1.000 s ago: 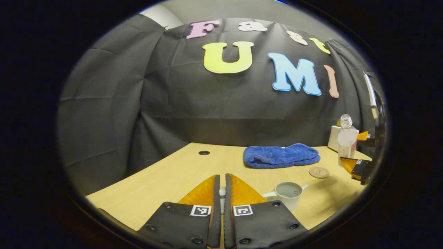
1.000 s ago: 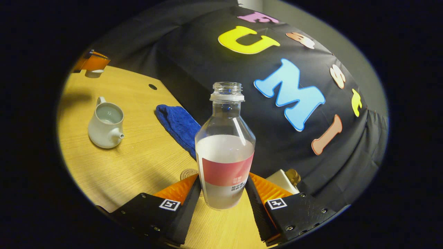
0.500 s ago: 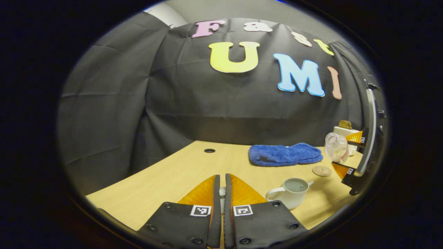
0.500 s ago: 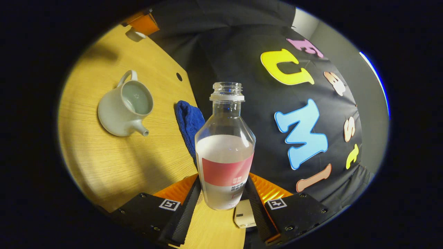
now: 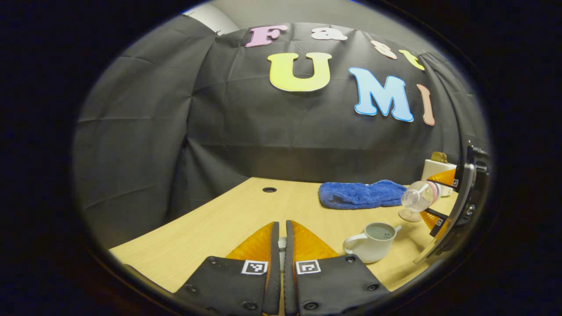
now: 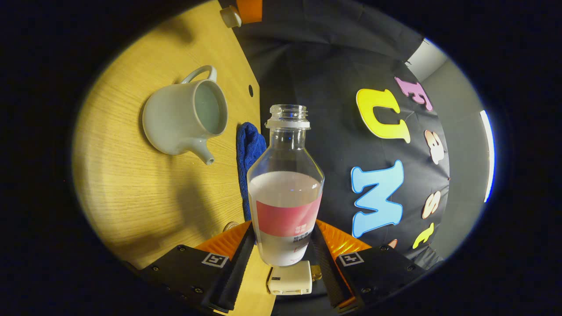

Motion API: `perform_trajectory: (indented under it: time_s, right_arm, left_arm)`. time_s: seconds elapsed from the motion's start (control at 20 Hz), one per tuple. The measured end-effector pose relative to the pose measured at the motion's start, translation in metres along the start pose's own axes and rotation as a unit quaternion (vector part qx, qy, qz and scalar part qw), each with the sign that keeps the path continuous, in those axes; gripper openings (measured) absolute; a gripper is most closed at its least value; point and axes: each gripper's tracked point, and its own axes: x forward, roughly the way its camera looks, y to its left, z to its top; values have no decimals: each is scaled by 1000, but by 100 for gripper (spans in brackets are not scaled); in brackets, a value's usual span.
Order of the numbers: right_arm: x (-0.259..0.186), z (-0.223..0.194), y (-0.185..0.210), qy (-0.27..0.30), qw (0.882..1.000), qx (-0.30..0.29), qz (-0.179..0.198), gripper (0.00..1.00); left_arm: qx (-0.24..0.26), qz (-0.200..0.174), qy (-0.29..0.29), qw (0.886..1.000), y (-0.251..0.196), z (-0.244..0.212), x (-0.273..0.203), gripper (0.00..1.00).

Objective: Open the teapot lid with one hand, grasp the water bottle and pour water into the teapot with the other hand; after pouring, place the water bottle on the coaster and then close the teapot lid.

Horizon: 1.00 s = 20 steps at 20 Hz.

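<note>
The right gripper (image 6: 284,245) holds the water bottle (image 6: 285,193) tipped beside the open teapot (image 6: 184,116), the left gripper (image 5: 281,245) pinches something small, maybe the lid, and a bad aim could spill water.

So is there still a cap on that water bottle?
No, the water bottle has a bare, open threaded neck with no cap.

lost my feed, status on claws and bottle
Right claw shut on water bottle, tipped toward open teapot. Left claw shut on lid. Nothing between.
</note>
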Motion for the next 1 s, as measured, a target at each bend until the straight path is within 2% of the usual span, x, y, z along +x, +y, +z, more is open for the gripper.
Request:
perform_trajectory:
  time_s: [0.45, 0.65, 1.0]
  right_arm:
    - [8, 2, -11, -8, 996, -80, -32, 76]
    - [9, 6, -27, -14, 990, -122, -66, 76]
    - [12, 13, -41, -25, 982, -160, -92, 75]
  left_arm:
    - [0, 1, 0, 1000, 3, -3, 0, 10]
    - [1, 0, 2, 1000, 2, -5, 0, 10]
    - [1, 1, 6, 1000, 4, -8, 2, 10]
